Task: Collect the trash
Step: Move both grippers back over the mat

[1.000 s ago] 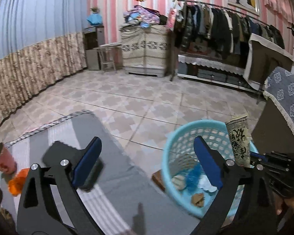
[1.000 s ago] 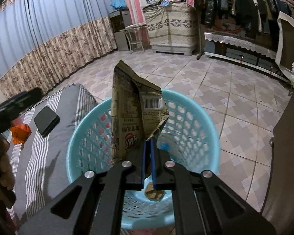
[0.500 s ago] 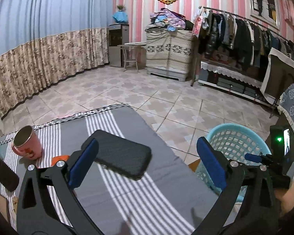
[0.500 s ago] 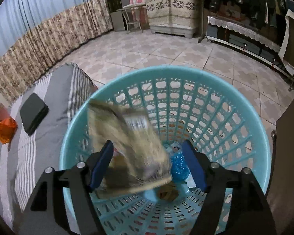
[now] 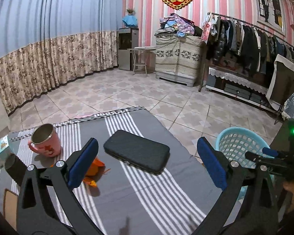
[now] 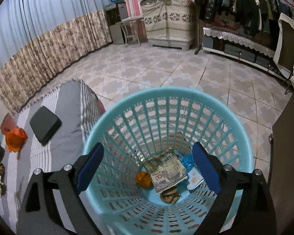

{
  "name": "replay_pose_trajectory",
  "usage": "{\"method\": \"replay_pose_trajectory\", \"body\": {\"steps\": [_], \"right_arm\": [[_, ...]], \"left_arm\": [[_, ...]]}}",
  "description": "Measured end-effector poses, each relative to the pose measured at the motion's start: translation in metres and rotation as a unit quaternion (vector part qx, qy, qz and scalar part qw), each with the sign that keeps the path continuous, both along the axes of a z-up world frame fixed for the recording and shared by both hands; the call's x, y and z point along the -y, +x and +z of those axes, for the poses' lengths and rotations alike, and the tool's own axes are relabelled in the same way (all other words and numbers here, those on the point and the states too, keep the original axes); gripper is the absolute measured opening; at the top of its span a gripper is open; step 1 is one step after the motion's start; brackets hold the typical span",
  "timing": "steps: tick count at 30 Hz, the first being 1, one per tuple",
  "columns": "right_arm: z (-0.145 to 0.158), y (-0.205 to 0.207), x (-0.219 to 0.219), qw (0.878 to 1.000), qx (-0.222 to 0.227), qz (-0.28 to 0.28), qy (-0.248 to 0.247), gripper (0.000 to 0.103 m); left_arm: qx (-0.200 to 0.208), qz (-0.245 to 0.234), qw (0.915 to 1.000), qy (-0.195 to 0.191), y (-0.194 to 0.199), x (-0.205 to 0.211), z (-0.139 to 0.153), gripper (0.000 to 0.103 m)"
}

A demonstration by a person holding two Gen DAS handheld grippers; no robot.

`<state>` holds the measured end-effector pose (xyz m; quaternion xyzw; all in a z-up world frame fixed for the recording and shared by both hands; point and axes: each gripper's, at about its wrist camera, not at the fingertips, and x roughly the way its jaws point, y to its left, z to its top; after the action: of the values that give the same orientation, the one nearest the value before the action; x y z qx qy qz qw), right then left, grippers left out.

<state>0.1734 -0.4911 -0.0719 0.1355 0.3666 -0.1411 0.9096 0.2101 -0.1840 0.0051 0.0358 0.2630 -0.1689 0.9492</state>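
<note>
My right gripper [image 6: 147, 168] is open and empty above the light blue basket [image 6: 111, 121]. A brown snack wrapper [image 6: 166, 170] lies at the basket's bottom with an orange scrap [image 6: 144, 179], blue plastic [image 6: 187, 160] and other bits. My left gripper [image 5: 147, 164] is open and empty over the grey striped table [image 5: 139, 201]. An orange crumpled wrapper [image 5: 95, 171] lies by its left finger, also seen in the right wrist view [image 6: 15, 139]. The basket shows at right in the left wrist view [image 5: 235, 143].
A black case [image 5: 136, 153] lies mid-table, also visible in the right wrist view [image 6: 45, 125]. A pink metal mug [image 5: 45, 141], a dark cylinder [image 5: 13, 166] and a small box [image 5: 0, 146] stand at the table's left. Tiled floor lies beyond.
My right gripper opened and dropped the brown wrapper into the basket. My left gripper swung left from the basket toward the table's middle.
</note>
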Motion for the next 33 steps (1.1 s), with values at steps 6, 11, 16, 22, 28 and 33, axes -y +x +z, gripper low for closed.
{"method": "replay_pose_trajectory", "body": {"steps": [6,11,16,22,28,33], "right_arm": [[0.025,-0.010,-0.031,0.999,0.037,0.018,-0.025,0.090],[0.040,-0.017,-0.064,0.996,0.065,0.046,-0.032,0.090],[0.052,-0.025,-0.103,0.992,0.094,0.072,-0.051,0.090],[0.052,-0.031,-0.150,0.985,0.114,0.110,-0.063,0.091],[0.039,-0.029,-0.184,0.982,0.122,0.131,-0.053,0.097],[0.023,-0.022,-0.210,0.982,0.109,0.149,-0.048,0.097]], "left_arm": [[0.014,0.018,0.9997,-0.006,-0.012,-0.029,0.014,0.097],[0.024,0.039,0.9990,0.000,-0.024,-0.059,0.019,0.097],[0.036,0.066,0.9972,0.002,-0.036,-0.092,0.021,0.098],[0.037,0.108,0.9935,-0.005,-0.053,-0.141,0.016,0.098],[0.027,0.145,0.9889,0.021,-0.064,-0.178,0.003,0.098],[0.019,0.173,0.9845,0.020,-0.070,-0.209,-0.005,0.098]]}}
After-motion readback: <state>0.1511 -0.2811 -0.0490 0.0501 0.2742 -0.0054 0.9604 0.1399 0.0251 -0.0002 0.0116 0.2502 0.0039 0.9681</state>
